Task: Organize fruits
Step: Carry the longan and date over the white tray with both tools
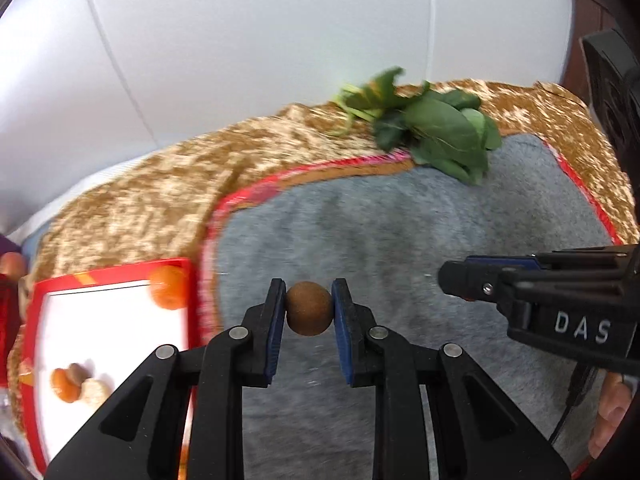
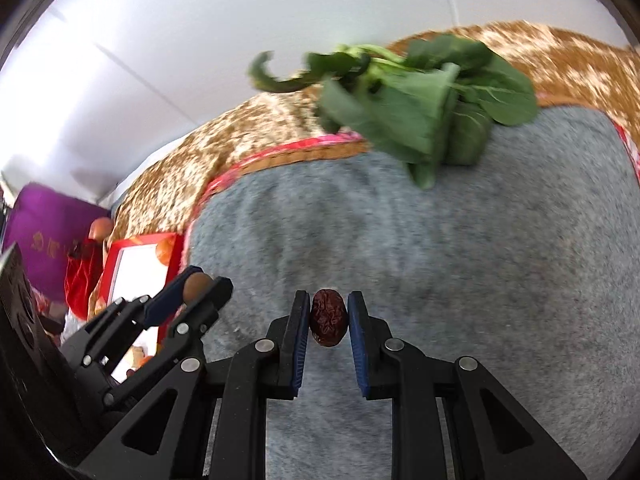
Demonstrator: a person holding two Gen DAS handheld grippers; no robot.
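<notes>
left gripper [image 1: 309, 308] pinching a round brown longan-like fruit [image 1: 309, 309], right gripper [image 2: 329, 318] pinching a wrinkled red date [image 2: 329, 317]. both held over the grey mat [image 1: 400, 232], near its left edge. red-rimmed tray [image 1: 112, 272] off that edge already has an orange [image 1: 168, 286] plus a few small pieces. leafy greens [image 1: 436, 132] sit at the far edge. judging: partly done, these two not yet placed.

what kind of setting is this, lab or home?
Probably a home, not a lab: a grey fleece mat over a gold patterned cloth, leafy greens lying loose, and a purple cushion-like thing by a plain white wall.
</notes>
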